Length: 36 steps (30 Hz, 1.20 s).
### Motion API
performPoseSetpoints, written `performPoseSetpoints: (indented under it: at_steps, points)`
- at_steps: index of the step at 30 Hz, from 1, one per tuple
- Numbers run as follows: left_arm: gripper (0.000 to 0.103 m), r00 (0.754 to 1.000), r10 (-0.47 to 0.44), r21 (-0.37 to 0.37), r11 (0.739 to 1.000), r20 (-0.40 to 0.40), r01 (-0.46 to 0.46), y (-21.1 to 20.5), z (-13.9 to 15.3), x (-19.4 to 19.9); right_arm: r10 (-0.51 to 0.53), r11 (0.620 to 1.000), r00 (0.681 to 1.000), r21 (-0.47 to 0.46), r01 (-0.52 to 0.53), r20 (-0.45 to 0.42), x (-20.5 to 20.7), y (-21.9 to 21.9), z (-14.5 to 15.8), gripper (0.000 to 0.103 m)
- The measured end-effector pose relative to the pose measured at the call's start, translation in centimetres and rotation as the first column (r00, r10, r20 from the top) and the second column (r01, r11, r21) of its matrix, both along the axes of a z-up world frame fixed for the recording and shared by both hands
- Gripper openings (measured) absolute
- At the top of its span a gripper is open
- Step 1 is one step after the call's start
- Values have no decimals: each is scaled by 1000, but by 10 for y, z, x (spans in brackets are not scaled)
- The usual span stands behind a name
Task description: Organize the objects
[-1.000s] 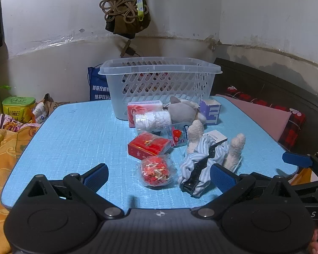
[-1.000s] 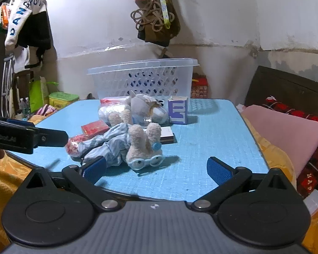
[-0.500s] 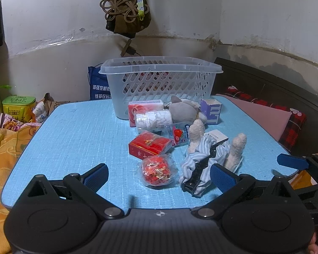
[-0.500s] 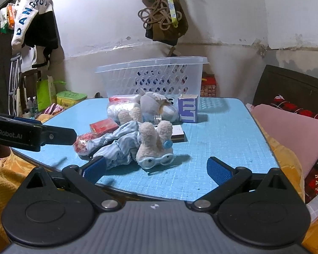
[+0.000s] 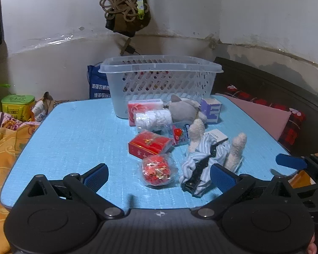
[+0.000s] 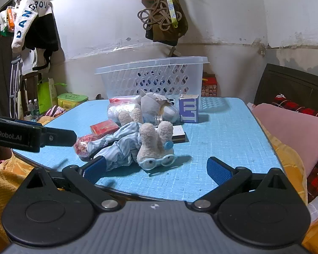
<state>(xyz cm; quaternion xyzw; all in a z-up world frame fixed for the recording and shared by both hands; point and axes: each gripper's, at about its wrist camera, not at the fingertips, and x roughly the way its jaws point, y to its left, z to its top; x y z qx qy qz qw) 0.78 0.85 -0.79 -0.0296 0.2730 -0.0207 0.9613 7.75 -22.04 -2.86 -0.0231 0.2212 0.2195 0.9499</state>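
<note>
Both grippers — left (image 5: 159, 176), right (image 6: 156, 168) — spread wide, empty, short of plush rabbit (image 6: 155, 146), perhaps face-down.

Free room vs clutter around the basket (image 5: 159, 78)

Table (image 5: 74, 135) is bare left of the basket & in front of it on that side, all the way to the near edge. W/ the basket as ref: red tissue pack (image 5: 145, 109), wrapped roll (image 5: 153, 118) & grey plush (image 5: 184, 109) sit tight against its front wall; further out red box (image 5: 149, 145), red bag (image 5: 156, 170) & striped bunny (image 6: 142, 144) block the middle. Right of the basket, past the purple box (image 6: 189, 110), tabletop is bare to the edge.
</note>
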Motion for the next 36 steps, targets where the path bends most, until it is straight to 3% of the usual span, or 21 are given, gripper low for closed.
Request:
performPoseSetpoints:
  at_steps: [4, 9, 14, 18, 20, 22, 23, 27, 29, 33, 36]
  points:
    - [103, 1000, 14, -32, 999, 10, -13, 5, 3, -1, -5, 1000, 1000, 9, 5, -1, 0, 0, 0, 103]
    - [103, 998, 47, 11, 999, 43, -47, 6, 7, -4, -1, 999, 1000, 34, 1, -13, 1, -2, -1, 102]
    - [103, 993, 44, 145, 988, 107, -59, 15, 40, 5, 8, 997, 1000, 80, -7, -9, 6, -6, 0, 102]
    - [103, 988, 55, 220, 972, 146, -87, 37, 77, 57, 11, 995, 1000, 97, -10, -13, 14, -4, -1, 102]
    - [96, 988, 69, 164, 982, 142, -92, 54, 88, 95, 17, 996, 1000, 85, -16, -16, 19, 0, -1, 102]
    - [77, 990, 79, 87, 992, 119, -90, 72, 93, 137, 15, 998, 1000, 61, -14, -9, 22, 4, 0, 102]
    - [73, 990, 93, 62, 993, 102, -100, 79, 93, 156, 14, 998, 1000, 53, -14, -5, 24, 4, 0, 102]
    - [56, 988, 143, 84, 986, 52, -147, 86, 80, 210, 4, 999, 1000, 53, -4, 8, 29, -1, 2, 102]
    - [49, 990, 140, 49, 989, 34, -141, 88, 74, 220, 0, 998, 1000, 62, 0, 7, 31, -5, 2, 102]
    - [25, 990, 138, 32, 990, 10, -138, 87, 64, 227, 12, 996, 1000, 89, -12, 5, 32, -8, -2, 102]
    - [22, 988, 155, 38, 987, 12, -155, 89, 61, 227, 21, 995, 1000, 101, -22, 19, 29, -8, -3, 102]
